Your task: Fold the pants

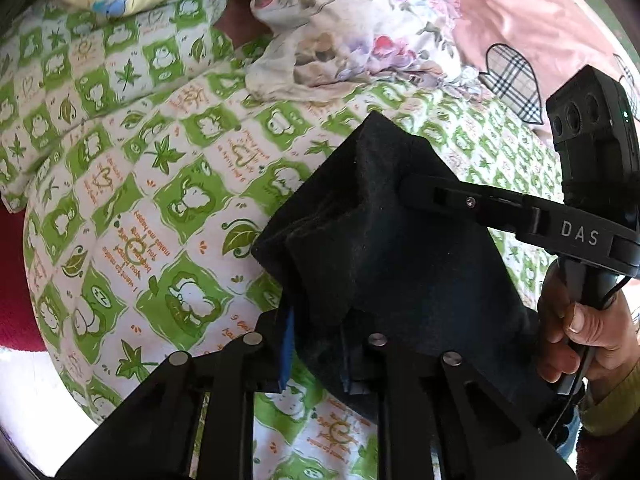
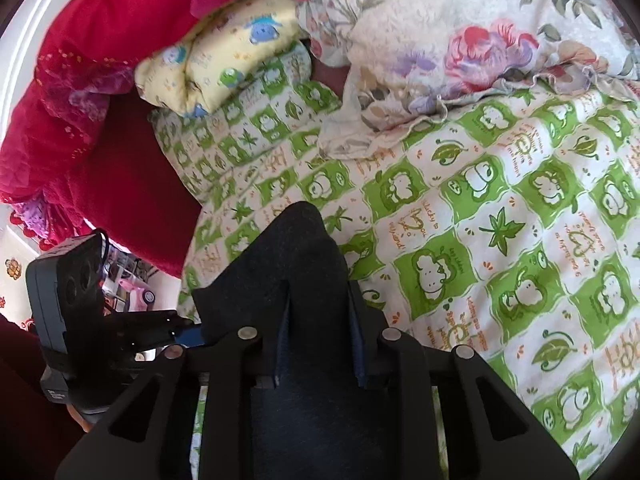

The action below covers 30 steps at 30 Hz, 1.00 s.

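The dark, folded pants (image 1: 380, 240) are bunched up over the green frog-print bedspread (image 1: 140, 200). In the left wrist view my left gripper (image 1: 318, 346) is shut on their near edge, with cloth pinched between its blue pads (image 1: 289, 344). From the right, my right gripper (image 1: 418, 188) reaches in and clamps the pants' upper side, with a person's hand (image 1: 580, 332) on its handle. The right wrist view shows the pants (image 2: 296, 248) rising as a peak between the right gripper's (image 2: 319, 344) blue pads (image 2: 358, 344), which press on the cloth. At the left, my left gripper (image 2: 192, 330) bites the pants' edge.
A floral duvet (image 2: 460, 40) is heaped at the far side of the bed. A yellow cartoon pillow (image 2: 224, 56) lies on a frog-print pillow (image 2: 248, 128). Red fabric (image 2: 100, 100) drapes at the left bed edge. A pink sheet with a plaid heart (image 1: 516, 80) lies far right.
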### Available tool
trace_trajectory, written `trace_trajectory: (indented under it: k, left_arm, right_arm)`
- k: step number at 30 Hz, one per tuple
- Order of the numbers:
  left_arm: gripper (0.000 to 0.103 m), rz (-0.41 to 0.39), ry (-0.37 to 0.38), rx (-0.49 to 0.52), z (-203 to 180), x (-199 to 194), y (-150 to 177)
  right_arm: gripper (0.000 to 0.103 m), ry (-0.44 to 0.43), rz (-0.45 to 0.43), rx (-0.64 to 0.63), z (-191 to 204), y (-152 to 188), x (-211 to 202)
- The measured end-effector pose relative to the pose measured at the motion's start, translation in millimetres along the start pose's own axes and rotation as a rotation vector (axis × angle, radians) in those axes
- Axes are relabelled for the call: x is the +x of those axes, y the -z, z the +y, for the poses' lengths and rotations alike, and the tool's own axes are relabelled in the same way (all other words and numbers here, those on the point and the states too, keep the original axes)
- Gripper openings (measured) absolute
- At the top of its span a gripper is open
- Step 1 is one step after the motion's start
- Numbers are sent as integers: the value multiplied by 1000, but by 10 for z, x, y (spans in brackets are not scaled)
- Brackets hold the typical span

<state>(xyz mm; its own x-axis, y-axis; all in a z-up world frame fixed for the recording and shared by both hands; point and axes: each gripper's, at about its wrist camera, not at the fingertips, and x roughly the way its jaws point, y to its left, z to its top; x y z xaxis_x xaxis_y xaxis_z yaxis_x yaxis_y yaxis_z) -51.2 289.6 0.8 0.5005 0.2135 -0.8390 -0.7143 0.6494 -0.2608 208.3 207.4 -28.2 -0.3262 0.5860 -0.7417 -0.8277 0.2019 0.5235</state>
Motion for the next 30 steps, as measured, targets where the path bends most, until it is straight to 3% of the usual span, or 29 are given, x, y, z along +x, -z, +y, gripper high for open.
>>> trace_trajectory:
  k: [14,22,30]
  left_arm:
    - [15,-117,-27,163,-578,-621,37]
    - [15,-177,-31,277,-1029,-892,165]
    - [15,-200,16,397,-1526,-1091,371]
  right_arm:
    - [25,18,-142,8,317,206,-867]
    - [24,34,-245,36,396,553,-1407]
    - [21,66,-342,93,341,1004,-1910]
